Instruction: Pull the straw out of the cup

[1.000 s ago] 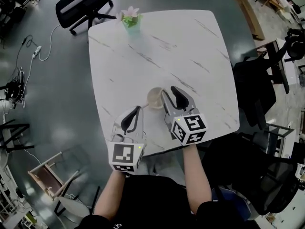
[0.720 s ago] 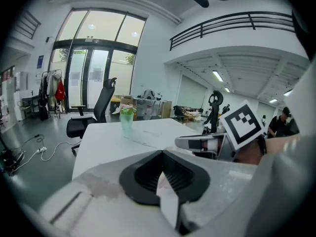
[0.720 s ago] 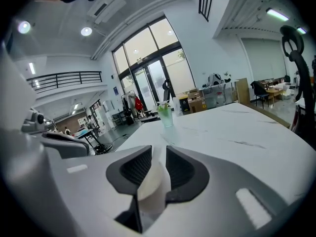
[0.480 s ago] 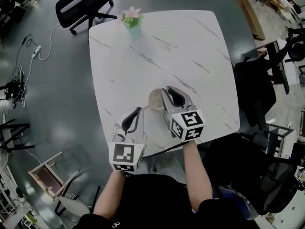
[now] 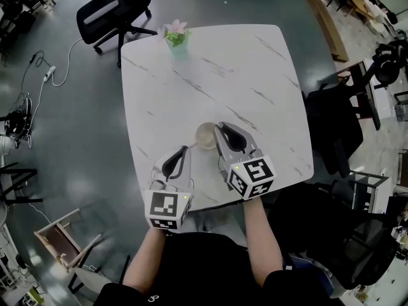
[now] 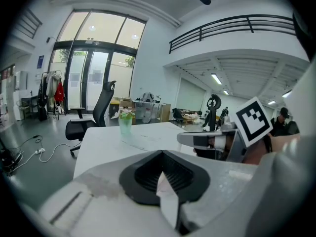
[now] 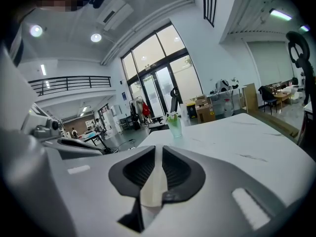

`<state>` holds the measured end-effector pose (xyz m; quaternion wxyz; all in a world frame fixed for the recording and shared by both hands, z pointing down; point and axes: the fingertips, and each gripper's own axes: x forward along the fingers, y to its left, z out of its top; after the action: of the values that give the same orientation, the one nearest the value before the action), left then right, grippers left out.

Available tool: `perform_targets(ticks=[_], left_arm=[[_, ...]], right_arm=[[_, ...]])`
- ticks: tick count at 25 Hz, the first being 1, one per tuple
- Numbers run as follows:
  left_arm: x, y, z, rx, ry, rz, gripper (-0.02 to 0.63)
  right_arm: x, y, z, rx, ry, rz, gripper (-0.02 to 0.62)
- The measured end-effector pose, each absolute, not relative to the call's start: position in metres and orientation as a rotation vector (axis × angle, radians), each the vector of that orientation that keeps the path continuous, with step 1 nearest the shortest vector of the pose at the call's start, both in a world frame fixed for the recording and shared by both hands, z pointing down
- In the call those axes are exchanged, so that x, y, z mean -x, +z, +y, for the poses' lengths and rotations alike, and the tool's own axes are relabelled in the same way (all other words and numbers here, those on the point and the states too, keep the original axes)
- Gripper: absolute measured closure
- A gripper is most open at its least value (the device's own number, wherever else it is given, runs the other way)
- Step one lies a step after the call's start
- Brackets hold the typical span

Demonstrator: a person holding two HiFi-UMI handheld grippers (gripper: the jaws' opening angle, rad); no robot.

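A cream paper cup stands on the white marble table near its front edge. A thin straw leans out of the cup toward my left gripper. The left gripper is shut on the straw's white end. My right gripper sits against the cup's right side. Its jaws are closing, and in the right gripper view a cream strip, seemingly the cup's wall, is pinched between the pads.
A small green pot with a pink flower stands at the table's far edge. A black office chair is beyond the far left corner. Dark chairs crowd the right side. Cables lie on the floor at the left.
The right gripper's jaws have gone from wide open to nearly together beside the cup, and that gripper has risen a little. The left gripper has stayed where it was.
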<state>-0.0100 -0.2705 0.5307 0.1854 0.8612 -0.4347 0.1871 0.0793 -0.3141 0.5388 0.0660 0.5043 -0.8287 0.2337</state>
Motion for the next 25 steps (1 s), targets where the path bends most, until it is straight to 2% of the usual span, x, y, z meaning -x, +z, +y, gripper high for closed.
perform_targets(ticks=[16, 25], left_arm=[[0.010, 0.441, -0.258, -2.522, 0.328, -1.385, 0.606], [0.023, 0.380, -0.247, -2.618, 0.239, -1.570, 0.606]], right_arm=[[-0.085, 0.410, -0.271, -1.564, 0.326, -2.681, 0.551], [-0.114, 0.364, -0.242, -1.676, 0.224, -2.700, 0.551]])
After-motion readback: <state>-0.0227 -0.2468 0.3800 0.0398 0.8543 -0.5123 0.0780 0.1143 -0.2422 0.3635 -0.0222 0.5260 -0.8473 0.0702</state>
